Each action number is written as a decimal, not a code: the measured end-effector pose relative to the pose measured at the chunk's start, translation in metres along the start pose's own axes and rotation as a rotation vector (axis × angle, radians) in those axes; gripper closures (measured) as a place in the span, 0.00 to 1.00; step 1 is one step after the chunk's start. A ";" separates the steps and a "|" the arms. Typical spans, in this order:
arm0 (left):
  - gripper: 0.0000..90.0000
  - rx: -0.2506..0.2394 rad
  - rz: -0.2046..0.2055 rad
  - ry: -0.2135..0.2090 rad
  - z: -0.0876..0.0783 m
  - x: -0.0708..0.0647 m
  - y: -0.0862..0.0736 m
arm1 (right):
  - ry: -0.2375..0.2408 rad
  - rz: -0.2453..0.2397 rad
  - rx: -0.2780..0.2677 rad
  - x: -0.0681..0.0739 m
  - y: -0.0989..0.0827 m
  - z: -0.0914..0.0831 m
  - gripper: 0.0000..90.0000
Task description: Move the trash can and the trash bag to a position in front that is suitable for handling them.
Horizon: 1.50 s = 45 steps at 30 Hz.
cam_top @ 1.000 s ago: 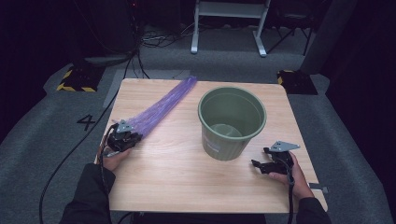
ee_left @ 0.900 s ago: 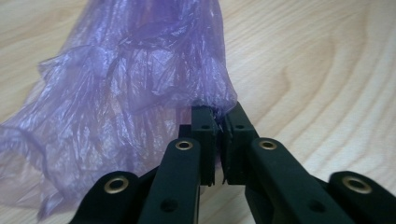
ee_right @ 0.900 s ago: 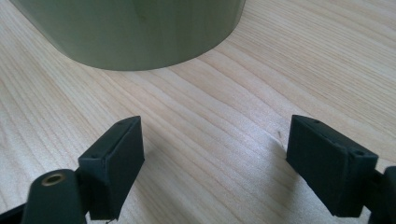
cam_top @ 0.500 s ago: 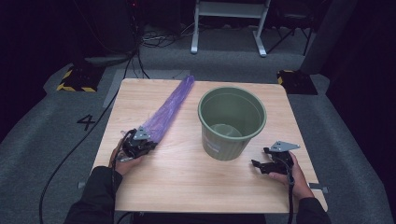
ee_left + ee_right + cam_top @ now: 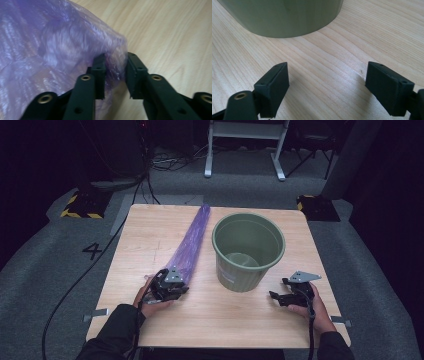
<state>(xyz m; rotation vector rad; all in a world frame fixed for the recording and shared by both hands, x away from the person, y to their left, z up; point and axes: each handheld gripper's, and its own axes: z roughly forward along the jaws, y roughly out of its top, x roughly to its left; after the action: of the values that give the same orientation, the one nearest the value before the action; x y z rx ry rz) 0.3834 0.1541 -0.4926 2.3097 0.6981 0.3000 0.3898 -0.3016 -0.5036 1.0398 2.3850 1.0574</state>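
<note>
Purple plastic bag [image 5: 191, 242], bunched into a long strip, lies on the wooden tabletop [image 5: 150, 230]. It runs from near the far edge, left of centre, diagonally back toward the near-left part, widening as it comes. Its near end sits at the left gripper [image 5: 169, 287].

Left gripper: held in the person's left hand [image 5: 142, 295], resting low on the tabletop in the near-left part, pointing toward the far edge. In the left gripper view the thin crinkled plastic [image 5: 57, 50] bulks up on the left and a fold of it sits between the two black jaws. The jaws have just been opening; a narrow gap shows between them, with the fold loose in that gap. The left jaw touches the film; the right jaw stands just beside it. Cannot call it a firm pinch, so I read this as a released or slack hold.

Green bucket [image 5: 248, 250] stands upright, right of the bag and well apart from its far end, about mid-tabletop. Mouth up; the inside looks bare.

Right gripper [image 5: 292, 292]: in the person's right hand [image 5: 312, 307], near the near-right corner, just beside the bucket's base on its right. Right gripper view: jaws spread wide, bare wood [image 5: 322, 75] between them, the bucket's lower wall [image 5: 284, 17] ahead and apart from them.

A black cable [image 5: 85, 285] trails off the left edge to the floor.
</note>
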 end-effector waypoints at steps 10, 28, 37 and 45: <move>0.30 -0.029 0.032 -0.058 -0.002 -0.025 0.015 | 0.000 0.000 0.000 0.000 0.000 0.000 0.21; 0.24 -0.193 -0.037 0.053 -0.070 -0.006 0.022 | 0.000 0.000 0.000 0.000 0.000 0.000 0.21; 0.22 -0.206 -0.159 0.116 -0.062 0.044 -0.011 | 0.000 0.000 0.000 0.000 0.000 0.000 0.21; 0.35 -0.111 -0.209 0.103 -0.040 0.069 -0.029 | 0.000 0.000 0.000 0.000 0.000 0.000 0.21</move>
<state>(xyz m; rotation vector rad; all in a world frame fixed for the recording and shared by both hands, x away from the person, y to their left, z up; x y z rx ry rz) 0.4136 0.2327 -0.4817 2.1078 0.9422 0.3539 0.3899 -0.3016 -0.5036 1.0396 2.3849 1.0573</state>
